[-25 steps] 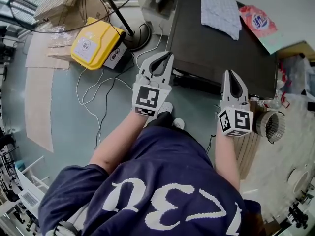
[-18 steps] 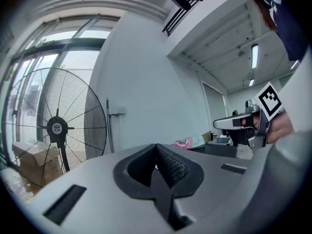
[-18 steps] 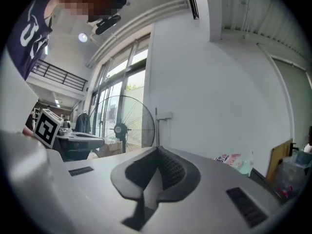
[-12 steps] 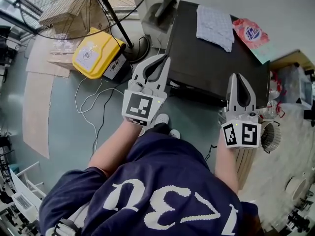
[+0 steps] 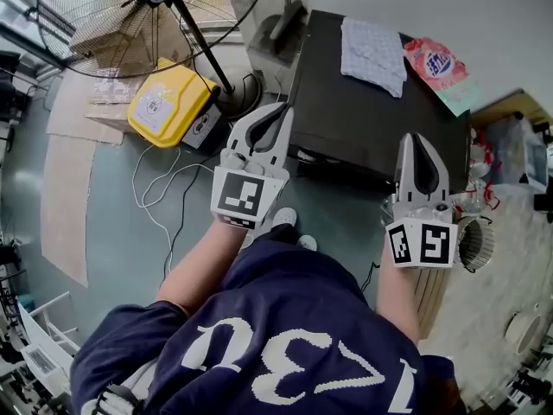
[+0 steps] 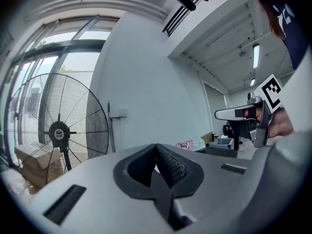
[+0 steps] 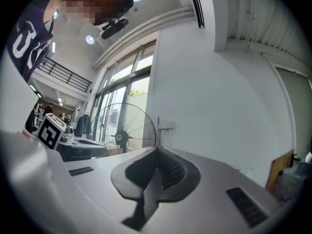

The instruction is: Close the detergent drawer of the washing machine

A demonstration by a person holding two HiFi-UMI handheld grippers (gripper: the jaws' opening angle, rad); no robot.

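Just short of the washer (image 5: 380, 102), my left gripper (image 5: 282, 112) and right gripper (image 5: 416, 141) hover, fingers (image 6: 171, 167) clenched on nothing. The drawer face is hidden, so I judge I'm either approaching or finished.

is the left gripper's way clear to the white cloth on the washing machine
Probably yes: the left gripper, shut and empty, hangs by the washing machine's front corner; only bare top separates it from the white cloth.

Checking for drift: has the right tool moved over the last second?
Yes. The right tool tipped up slightly: the fan sits lower in the right gripper view.
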